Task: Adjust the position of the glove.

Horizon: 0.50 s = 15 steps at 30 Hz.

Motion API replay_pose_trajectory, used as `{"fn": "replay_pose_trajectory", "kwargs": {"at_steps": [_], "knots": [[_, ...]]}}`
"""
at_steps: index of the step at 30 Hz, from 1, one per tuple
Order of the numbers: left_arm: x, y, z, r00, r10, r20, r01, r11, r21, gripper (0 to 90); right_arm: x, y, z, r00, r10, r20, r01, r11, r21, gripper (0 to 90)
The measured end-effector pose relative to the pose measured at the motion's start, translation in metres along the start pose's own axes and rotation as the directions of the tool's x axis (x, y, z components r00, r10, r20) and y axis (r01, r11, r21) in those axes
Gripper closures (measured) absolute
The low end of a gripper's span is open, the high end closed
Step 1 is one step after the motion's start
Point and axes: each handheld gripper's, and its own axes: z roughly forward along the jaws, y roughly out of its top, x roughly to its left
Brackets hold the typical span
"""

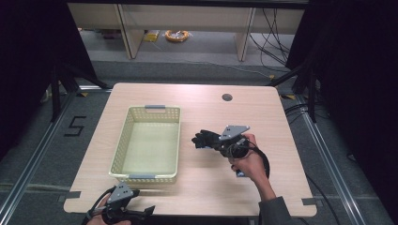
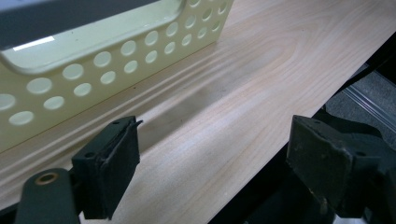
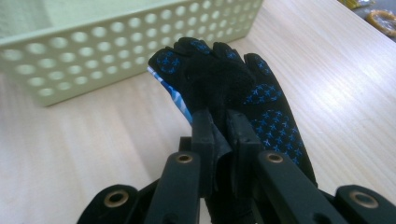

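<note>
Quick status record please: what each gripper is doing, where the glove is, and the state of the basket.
right gripper: shut on the black glove, pinching its fabric
black glove: blue-patterned, held off the table, just right of the basket
left gripper: open, nothing between the jaws, over the table's near edge
basket: pale yellow, perforated, on the table, nothing visible inside
table: light wood
likely next move: carry the glove over the basket and release

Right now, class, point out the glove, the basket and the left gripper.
glove (image 3: 219,77): right gripper view, on its black palm above the jaws.
basket (image 1: 155,108): high view, on its far rim.
left gripper (image 2: 212,163): left gripper view, midway between its open jaws.
</note>
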Motion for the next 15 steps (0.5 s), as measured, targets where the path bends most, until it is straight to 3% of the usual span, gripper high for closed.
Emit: {"fn": "replay_pose_trajectory", "kwargs": {"at_steps": [3, 6, 9, 10, 12, 13, 15], "knots": [[0.000, -0.001, 0.000, 0.9999, -0.011, 0.002, 0.011, 0.9998, -0.014, 16.5, 0.008, -0.003, -0.008, 1.0000, 0.003, 0.006, -0.003, 1.000, -0.001, 83.7], [0.000, 0.000, 0.000, 1.0000, -0.005, 0.002, 0.005, 0.9999, -0.016, 16.5, 0.022, -0.013, -0.020, 0.9995, 0.020, -0.023, -0.020, 1.000, 0.004, 83.7], [0.000, 0.000, 0.000, 1.0000, -0.007, 0.002, 0.007, 0.9998, -0.018, 16.5, 0.029, -0.019, -0.024, 0.9997, 0.011, -0.024, -0.011, 1.000, 0.003, 83.7], [0.001, 0.000, 0.000, 0.9998, 0.011, -0.019, -0.011, 0.9999, -0.008, 16.5, 0.037, -0.025, -0.027, 0.9994, 0.012, -0.034, -0.012, 1.000, 0.008, 83.6], [0.001, 0.000, -0.001, 1.0000, 0.002, -0.002, -0.002, 1.0000, -0.006, 16.5, 0.040, -0.028, -0.027, 0.9990, 0.006, -0.044, -0.006, 1.000, 0.010, 83.6], [0.000, -0.001, 0.000, 1.0000, -0.003, -0.007, 0.003, 0.9997, -0.025, 16.5, 0.047, -0.034, -0.029, 0.9988, 0.021, -0.045, -0.020, 1.000, 0.016, 83.6], [0.000, -0.001, 0.000, 0.9999, 0.002, -0.012, -0.002, 0.9998, -0.018, 16.5, 0.053, -0.037, -0.029, 0.9986, 0.010, -0.053, -0.009, 1.000, 0.019, 83.6]]}}
